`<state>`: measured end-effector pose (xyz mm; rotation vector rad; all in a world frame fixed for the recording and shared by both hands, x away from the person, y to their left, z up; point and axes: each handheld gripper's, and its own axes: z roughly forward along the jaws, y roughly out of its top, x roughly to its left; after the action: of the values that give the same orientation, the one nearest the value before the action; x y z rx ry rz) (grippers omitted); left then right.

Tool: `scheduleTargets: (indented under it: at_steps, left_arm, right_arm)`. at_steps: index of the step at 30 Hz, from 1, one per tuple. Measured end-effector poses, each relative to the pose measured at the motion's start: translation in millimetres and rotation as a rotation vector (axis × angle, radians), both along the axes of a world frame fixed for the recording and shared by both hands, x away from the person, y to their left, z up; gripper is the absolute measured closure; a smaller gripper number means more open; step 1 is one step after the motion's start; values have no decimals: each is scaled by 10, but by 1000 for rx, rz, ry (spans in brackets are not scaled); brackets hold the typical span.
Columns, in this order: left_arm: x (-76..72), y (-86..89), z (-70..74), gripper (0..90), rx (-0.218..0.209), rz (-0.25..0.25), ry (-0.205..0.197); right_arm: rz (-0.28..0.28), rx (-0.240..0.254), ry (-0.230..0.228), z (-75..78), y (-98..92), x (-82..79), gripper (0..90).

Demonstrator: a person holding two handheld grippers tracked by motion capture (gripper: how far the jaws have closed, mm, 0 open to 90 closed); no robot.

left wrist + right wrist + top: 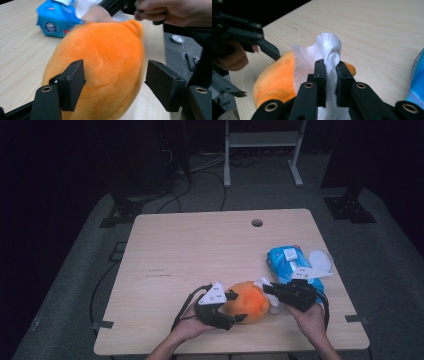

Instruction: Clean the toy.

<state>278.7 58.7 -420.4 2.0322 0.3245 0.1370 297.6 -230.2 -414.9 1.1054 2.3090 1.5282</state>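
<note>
At the near edge of the table [165, 240], around six o'clock in the high view, sits an orange plush toy [248, 301], rounded and plainly soft. I judge it light and squashy, with a fuzzy nap that should not slip; it will dent under pressure, so the broad flanks are the place to take it, not the small pointed tip.

The left gripper [235, 307] comes in at the toy's nine o'clock side. In the left gripper view its jaws stand partly open astride the plush body, one pad [72, 83] against the fabric, the other just beside it (whether that one presses I cannot tell), so it steadies the toy more than it squeezes.

The right gripper [266, 289] meets the toy at about two o'clock. Its jaws are clamped tight on a white wipe [328, 53], a thin, limp sheet bunched between the pads and draped onto the orange fabric.

Farther right, toward three o'clock, lies the blue wipes pack [289, 262], flat on the table.
</note>
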Motion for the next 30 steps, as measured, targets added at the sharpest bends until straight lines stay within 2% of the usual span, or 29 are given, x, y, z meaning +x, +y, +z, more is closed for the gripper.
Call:
scheduleTargets:
  at_steps: [2,5,8,12,14,16,18,21,23,27,30]
  left_arm:
    - [22,4,49,262,-5,-1,-5]
    - [148,17,133,219,-30,20,-10]
    - [300,-7,172,203,-17,1,-5]
    - [487,-87,119,191,11,-56,58]
    - [524,-152,69,191,35,-91,80]
    - [552,-197,25,191,41,-114,105]
    - [569,-222,-24,248,48,-125,139]
    - [530,-237,-69,349,65,-130,122]
    - [486,-242,-92,455,71,-125,108]
    - [424,-232,-83,563,67,-95,66]
    - [363,-234,-14,617,74,-73,22]
  right_arm:
    - [10,-2,5,-13,-17,-27,805]
    - [49,-4,-7,-21,-48,-79,804]
    - [82,-12,-28,-36,-65,-118,803]
    - [91,-1,-32,-54,-85,-119,803]
    - [98,5,-34,-59,-90,-112,802]
    - [104,1,-38,-60,-90,-110,800]
    - [97,-4,-34,-68,-95,-115,799]
    - [91,-10,-28,-94,-107,-117,795]
    - [88,-13,-25,-102,-112,-115,795]
    - [85,-12,-22,-105,-117,-113,795]
    - [78,9,-20,-107,-137,-111,795]
